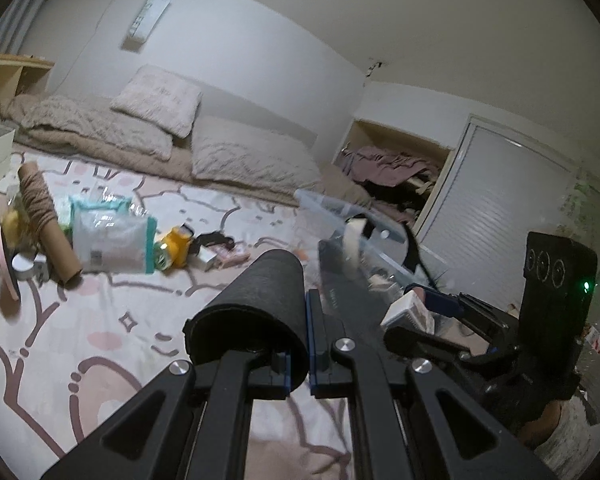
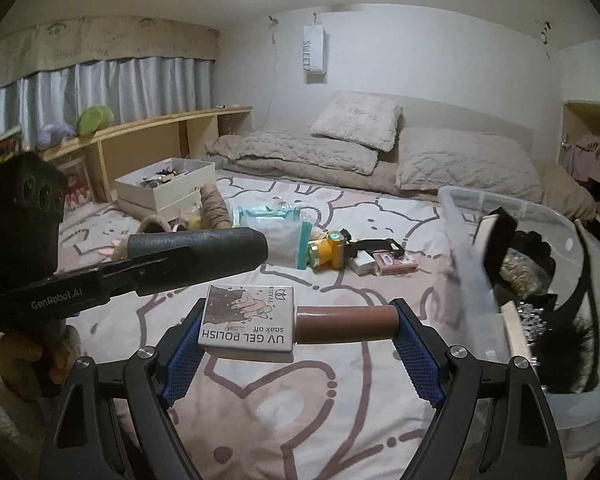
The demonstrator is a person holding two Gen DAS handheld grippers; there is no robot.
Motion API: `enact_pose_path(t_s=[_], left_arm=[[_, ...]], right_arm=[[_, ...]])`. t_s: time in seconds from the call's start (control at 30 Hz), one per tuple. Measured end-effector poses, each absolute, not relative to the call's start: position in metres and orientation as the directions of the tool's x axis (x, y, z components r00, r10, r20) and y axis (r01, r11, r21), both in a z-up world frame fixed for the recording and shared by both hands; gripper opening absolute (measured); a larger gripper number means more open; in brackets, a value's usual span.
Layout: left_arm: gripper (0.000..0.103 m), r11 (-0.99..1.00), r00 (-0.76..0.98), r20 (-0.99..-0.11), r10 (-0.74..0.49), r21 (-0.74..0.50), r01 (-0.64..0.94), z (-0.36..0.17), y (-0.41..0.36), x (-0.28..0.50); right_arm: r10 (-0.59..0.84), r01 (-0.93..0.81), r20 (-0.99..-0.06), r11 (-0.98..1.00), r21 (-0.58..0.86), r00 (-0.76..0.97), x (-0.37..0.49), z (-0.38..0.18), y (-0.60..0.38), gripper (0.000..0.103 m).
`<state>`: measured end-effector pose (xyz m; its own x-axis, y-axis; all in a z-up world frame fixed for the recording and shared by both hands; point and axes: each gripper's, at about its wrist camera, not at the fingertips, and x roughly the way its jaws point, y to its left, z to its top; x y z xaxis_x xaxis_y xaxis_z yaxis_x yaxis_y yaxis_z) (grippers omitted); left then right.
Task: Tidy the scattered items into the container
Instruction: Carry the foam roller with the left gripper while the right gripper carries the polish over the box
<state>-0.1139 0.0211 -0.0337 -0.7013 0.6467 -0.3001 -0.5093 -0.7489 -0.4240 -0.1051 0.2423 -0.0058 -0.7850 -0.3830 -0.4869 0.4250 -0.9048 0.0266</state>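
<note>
My left gripper (image 1: 300,344) is shut on the wall of a black felt roll (image 1: 252,312), held above the patterned bedspread. The same roll (image 2: 204,252) sticks out from the left in the right wrist view. Crosswise between its blue pads, my right gripper (image 2: 300,328) grips a gel polish bottle (image 2: 248,316) with a white label and a brown cap. That bottle (image 1: 408,312) also shows to the right of the left gripper. The clear plastic bin (image 2: 500,200) stands at the right with several dark items inside, and its rim (image 1: 332,204) lies just beyond both grippers.
On the bedspread lie a wipes packet (image 2: 276,228), a yellow toy camera (image 2: 328,252), a small white box (image 2: 364,262), a card pack (image 2: 392,262) and a yarn-wrapped cardboard tube (image 1: 44,216). A white open box (image 2: 164,188) stands by the wooden shelf; pillows lie beyond.
</note>
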Motion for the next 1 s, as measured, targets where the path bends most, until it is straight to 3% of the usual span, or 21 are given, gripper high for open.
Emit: enact_pose_path(t_s=[0.43, 1.0], left_arm=[[0.006, -0.683, -0.659, -0.220, 0.719, -0.401, -0.611, 0.013, 0.054, -0.100], [0.006, -0.603, -0.578, -0.197, 0.792, -0.398, -0.691, 0.037, 0.109, -0.104]], right_arm=[[-0.246, 0.299, -0.490, -0.954, -0.032, -0.836, -0.087, 0.048, 0.314, 0.087], [-0.105, 0.102, -0.715, -0.994, 0.047, -0.691, -0.137, 0.036, 0.413, 0.087]])
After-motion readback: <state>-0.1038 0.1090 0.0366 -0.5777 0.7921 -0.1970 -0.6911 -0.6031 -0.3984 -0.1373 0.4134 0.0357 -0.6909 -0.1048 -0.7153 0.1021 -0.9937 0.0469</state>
